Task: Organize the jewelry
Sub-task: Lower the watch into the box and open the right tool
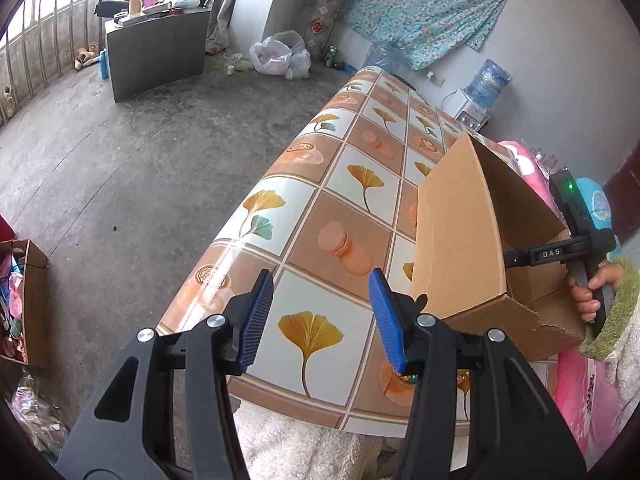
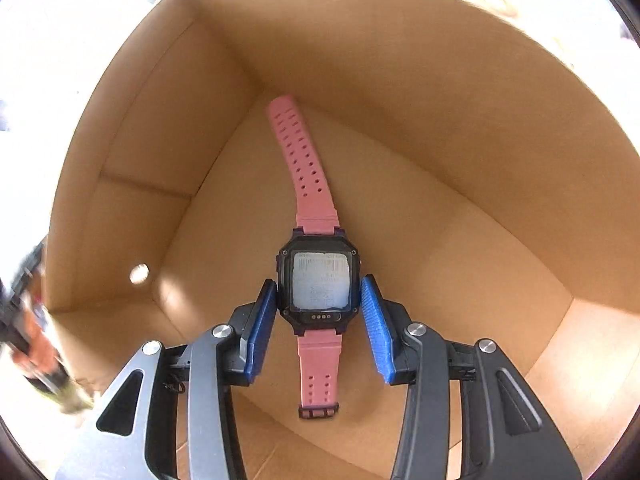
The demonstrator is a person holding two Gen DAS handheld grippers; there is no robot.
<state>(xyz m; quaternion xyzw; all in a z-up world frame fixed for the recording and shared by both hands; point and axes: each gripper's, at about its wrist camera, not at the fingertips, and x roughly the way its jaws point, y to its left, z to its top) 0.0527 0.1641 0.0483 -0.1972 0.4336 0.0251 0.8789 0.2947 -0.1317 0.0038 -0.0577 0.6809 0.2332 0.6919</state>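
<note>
**Two grippers, one watch in the box**

One long tabletop (image 1: 356, 184), covered in a cloth of leaf and macaron squares, carries an open cardboard box (image 1: 460, 240) near its right edge. The box stands upright, its top flap raised and one low flap torn at the corner nearest the person.

Next in size is the left gripper (image 1: 320, 316), which hangs over the near end of the tabletop, just beside the box. Its blue pads stand spread apart with nothing between them, only the leaf pattern showing through the gap.

The right gripper (image 2: 319, 326) reaches down into the box; from the left wrist view only its black handle and the hand (image 1: 588, 294) around it show, behind the box's right side. Its blue pads flank the case of the watch (image 2: 318, 264), the left pad close against the case's side and the right pad a sliver off; whether they press on it cannot be told.

The watch lies flat on the box floor, face down, its pink strap stretched out straight toward the far corner, its buckle end toward the gripper.
</note>
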